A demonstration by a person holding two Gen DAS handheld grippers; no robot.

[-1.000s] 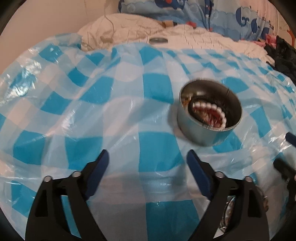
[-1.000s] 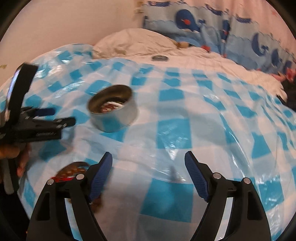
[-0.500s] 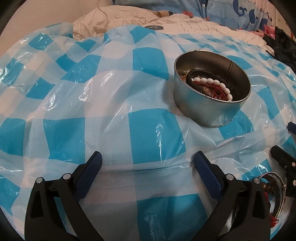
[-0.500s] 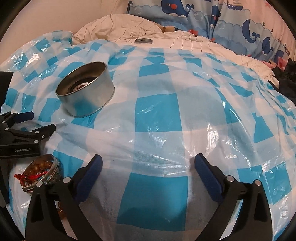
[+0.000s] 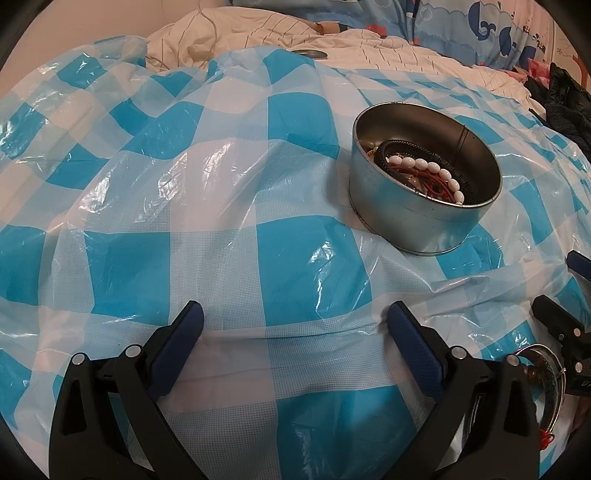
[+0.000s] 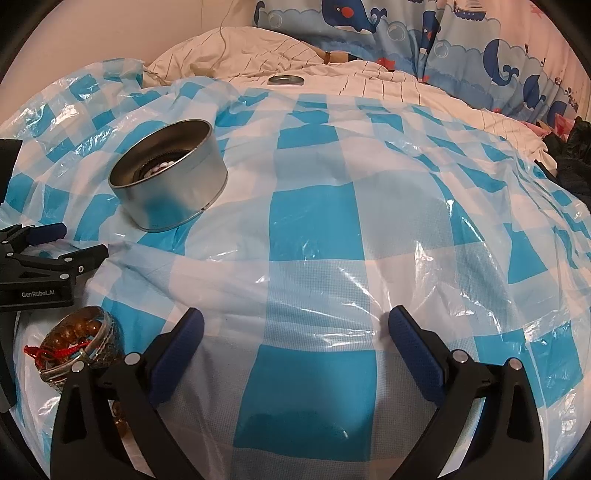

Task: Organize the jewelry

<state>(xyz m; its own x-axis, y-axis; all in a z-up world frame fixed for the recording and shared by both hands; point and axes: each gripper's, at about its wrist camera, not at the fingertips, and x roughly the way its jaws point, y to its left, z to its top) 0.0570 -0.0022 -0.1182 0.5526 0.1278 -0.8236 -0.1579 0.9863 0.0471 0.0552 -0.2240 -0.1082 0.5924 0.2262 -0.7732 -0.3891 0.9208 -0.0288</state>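
Observation:
A round metal tin (image 5: 424, 218) stands on the blue-and-white checked plastic sheet (image 5: 221, 221); inside lie a white bead bracelet (image 5: 424, 166), a black band and red cord. The same tin (image 6: 170, 199) shows at the upper left of the right wrist view. A pile of loose jewelry (image 6: 79, 343), with brown beads, metal bangles and red cord, lies at the lower left there, and its edge (image 5: 543, 365) shows at the lower right of the left wrist view. My left gripper (image 5: 293, 325) is open over bare sheet, nothing between its fingers. My right gripper (image 6: 293, 326) is open and empty too.
The left gripper's black body (image 6: 40, 266) lies just beyond the jewelry pile. A small metal lid (image 6: 285, 79) rests on the cream bedding behind the sheet. Whale-print pillows (image 6: 406, 33) line the back. Dark clothing (image 6: 572, 162) sits at the right edge.
Both grippers' jaws have spread wider. Both views have come nearer to the sheet, and the tin looks larger. The jewelry pile has come into fuller view beside the right gripper.

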